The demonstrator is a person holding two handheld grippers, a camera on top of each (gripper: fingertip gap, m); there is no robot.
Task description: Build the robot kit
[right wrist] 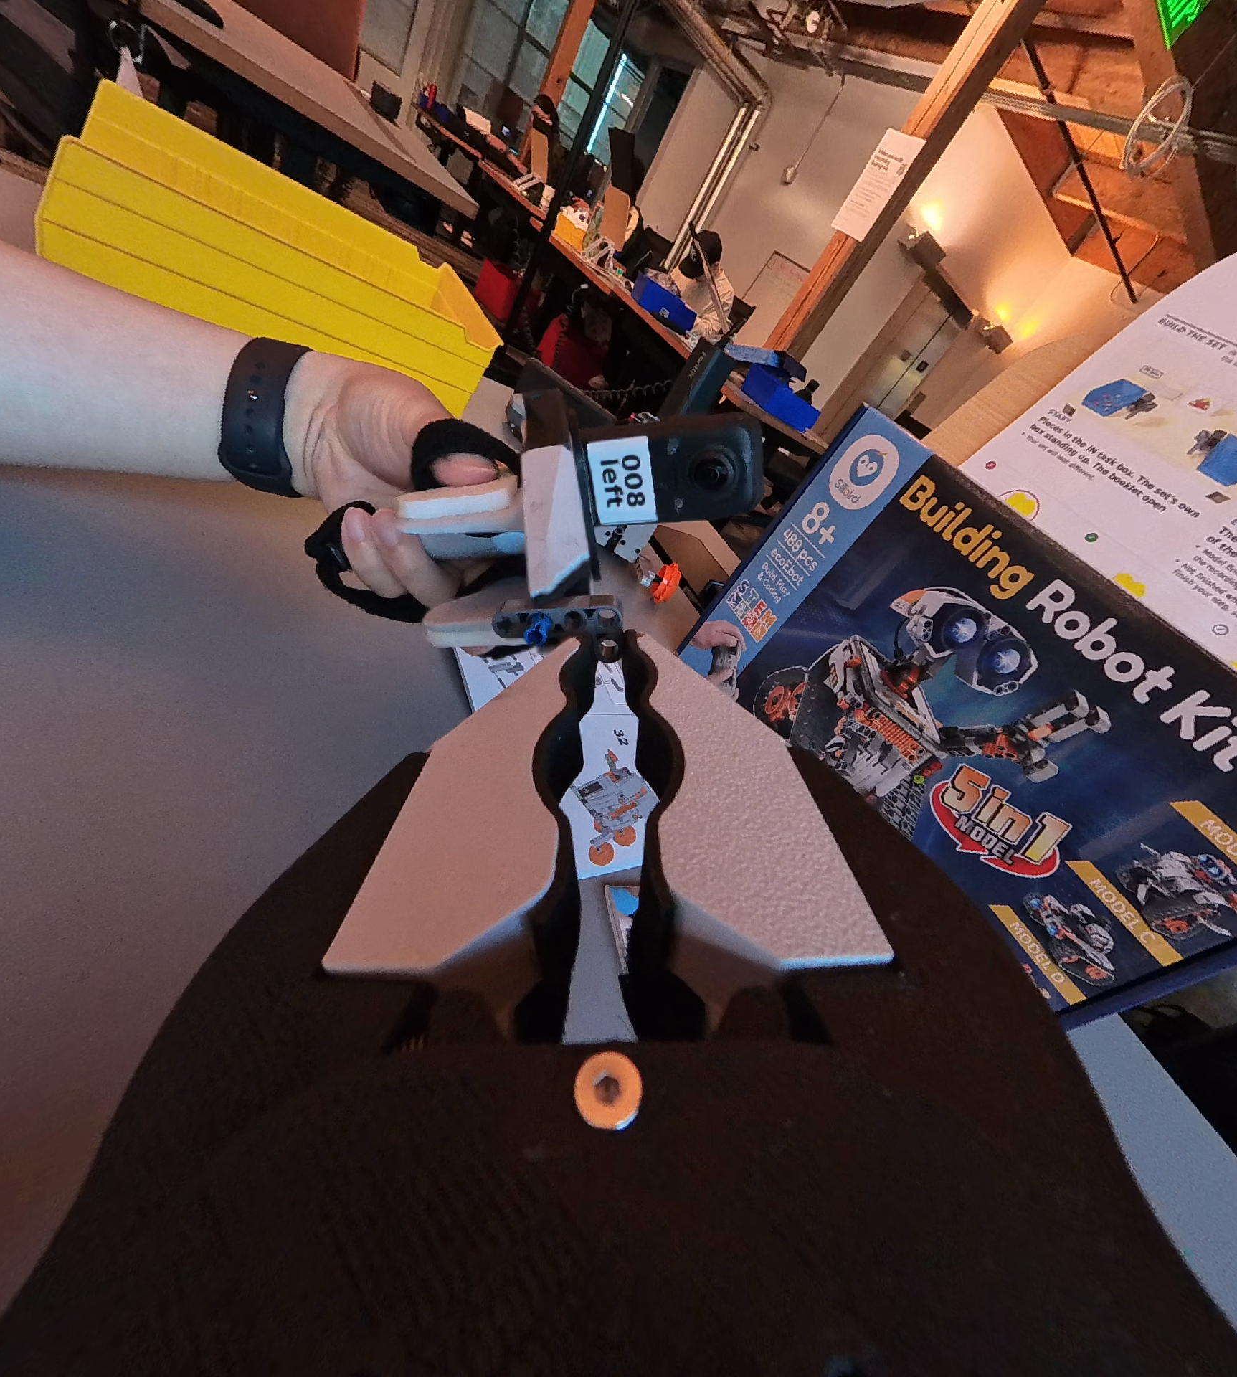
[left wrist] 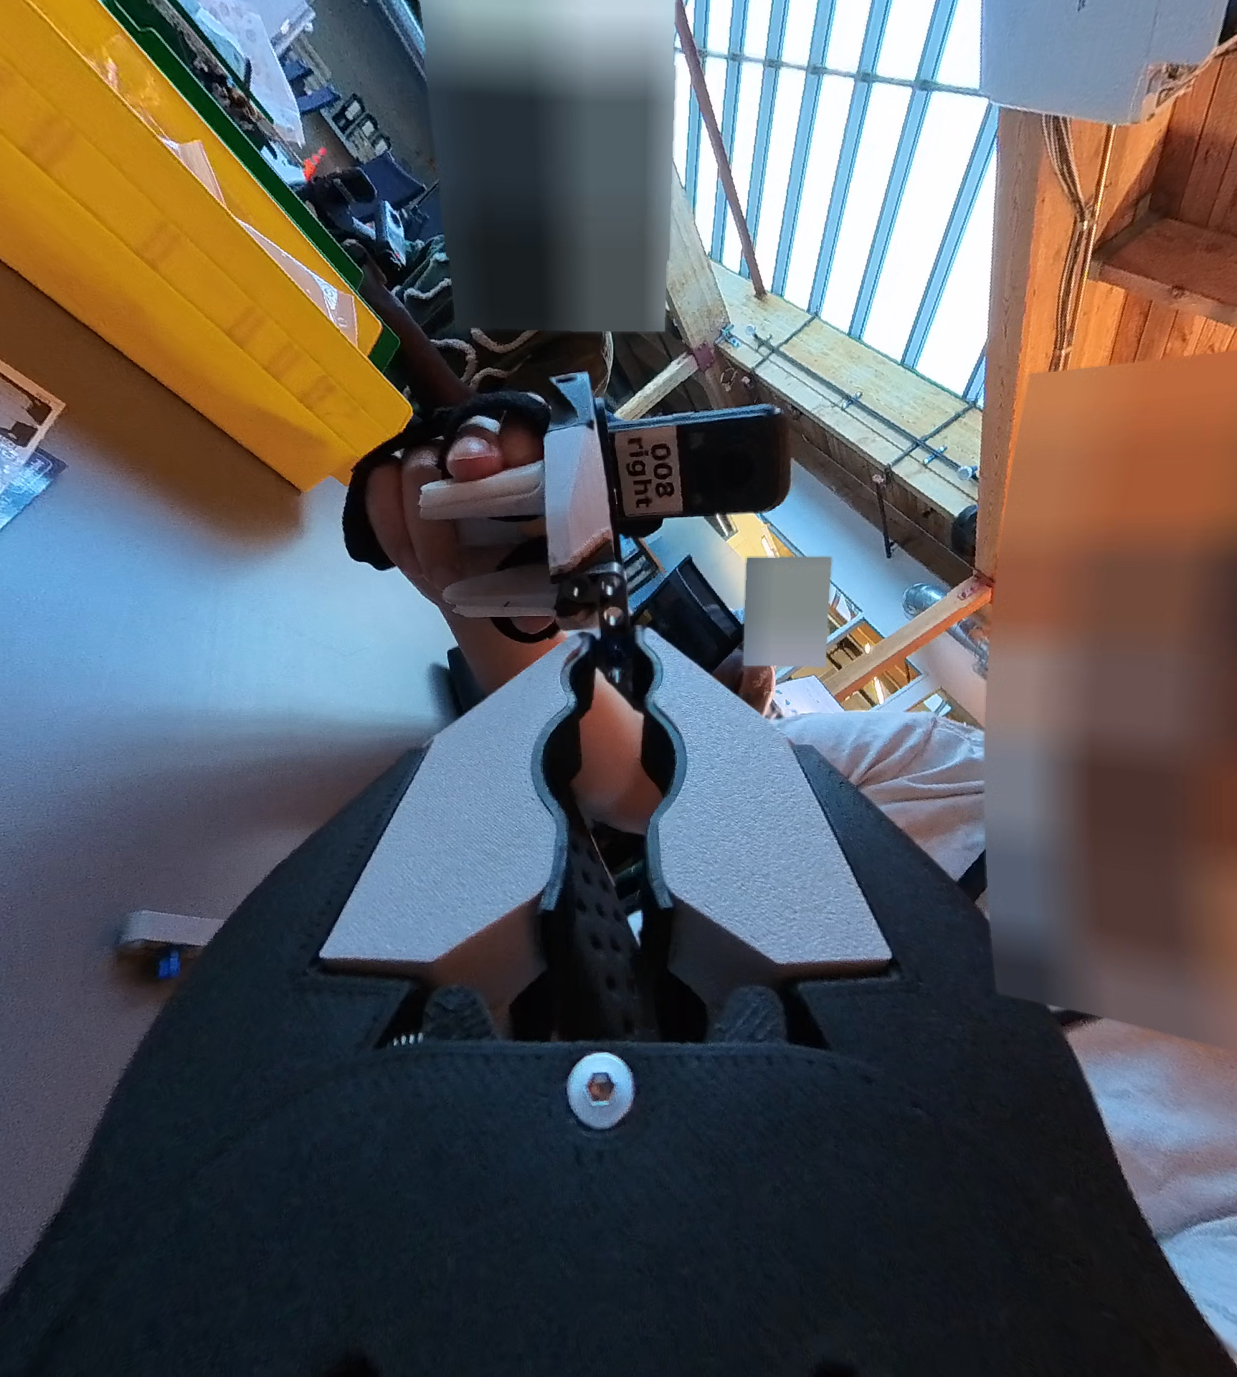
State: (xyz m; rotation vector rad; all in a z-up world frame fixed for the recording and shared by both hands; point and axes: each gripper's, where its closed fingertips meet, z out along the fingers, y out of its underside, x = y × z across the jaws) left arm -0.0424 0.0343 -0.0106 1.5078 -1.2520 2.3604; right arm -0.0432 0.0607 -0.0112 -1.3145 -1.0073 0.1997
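Left gripper (left wrist: 604,656): its two grey fingers are pressed together on a long, dark grey plastic beam with a row of holes (left wrist: 593,931), which runs lengthwise between them and pokes out past the tips.
Right gripper (right wrist: 604,656): drawn nearly together, nipping a small dark plastic peg (right wrist: 606,647) at the very tips.
Meeting point: both are held in the air above the grey table (right wrist: 153,745). The peg sits just beside the beam's free end; I cannot tell whether they touch.
Beam, side on: a short blue pin (right wrist: 535,632) sits in one of its holes.
Handling, as I judge it: beam and peg are light, stiff and smooth. The peg is tiny and likely to twist or pop out of a tip pinch, so it is best squeezed across its body. The beam is best gripped on its flat sides, away from the end hole.
Holding hand (right wrist: 377,462): bare, with a black wristband (right wrist: 257,417).
Below the tips: an open printed booklet (right wrist: 600,805) lies on the table.
Right side of the table: a blue cardboard kit box (right wrist: 973,670) stands upright, with a white printed sheet (right wrist: 1159,447) behind it.
Far left of the table: stacked yellow plastic bins (right wrist: 228,223).
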